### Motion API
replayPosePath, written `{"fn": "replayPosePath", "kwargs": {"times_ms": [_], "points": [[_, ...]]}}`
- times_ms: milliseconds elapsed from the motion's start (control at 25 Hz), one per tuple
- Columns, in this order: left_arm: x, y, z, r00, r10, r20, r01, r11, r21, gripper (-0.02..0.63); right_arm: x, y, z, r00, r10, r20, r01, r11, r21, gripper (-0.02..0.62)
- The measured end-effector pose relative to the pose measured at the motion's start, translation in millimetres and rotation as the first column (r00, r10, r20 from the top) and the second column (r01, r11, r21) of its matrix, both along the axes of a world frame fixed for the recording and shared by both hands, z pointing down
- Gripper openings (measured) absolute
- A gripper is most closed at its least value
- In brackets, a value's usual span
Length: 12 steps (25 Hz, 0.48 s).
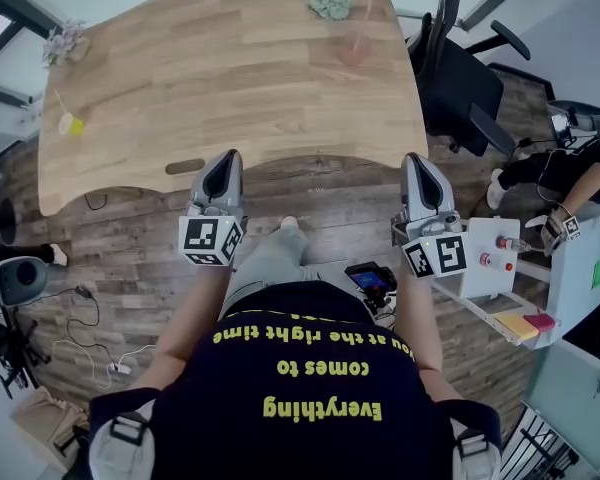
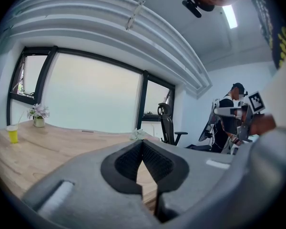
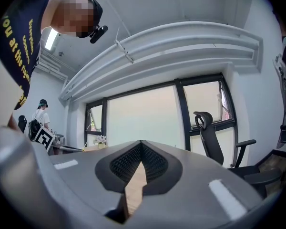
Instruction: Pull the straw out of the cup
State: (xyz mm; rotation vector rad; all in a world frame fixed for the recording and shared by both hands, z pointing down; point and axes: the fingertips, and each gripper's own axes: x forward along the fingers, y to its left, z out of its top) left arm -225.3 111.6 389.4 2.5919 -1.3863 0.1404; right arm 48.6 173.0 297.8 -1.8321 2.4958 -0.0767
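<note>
Left gripper (image 2: 143,143), fingers closed, empty, faces the yellow cup (image 2: 12,134); right gripper (image 3: 141,145), likewise closed, faces a chair (image 3: 209,136).

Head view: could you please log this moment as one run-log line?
phase: pre-grasp | left tool: shut, empty | right tool: shut, empty | pink cup: far on table, straw in, untouched

1. Left gripper (image 2: 143,143): jaws meet at the tips, nothing between them.
2. Wooden table (image 2: 62,149) beyond the jaws; yellow cup (image 2: 12,134) and flower pot (image 2: 38,121) at its left.
3. Office chair (image 2: 167,123) far right, by the window (image 2: 95,94).
</note>
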Motion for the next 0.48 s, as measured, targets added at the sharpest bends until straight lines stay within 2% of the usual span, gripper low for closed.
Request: {"fn": "replayPosePath", "kwargs": {"times_ms": [480], "points": [[4.0, -33.5, 1.8, 0.999, 0.036, -0.008, -0.036, 0.999, -0.002, 0.0, 6.0, -27.2, -1.9, 0.999, 0.039, -0.008, -0.039, 0.999, -0.001, 0.006]]}}
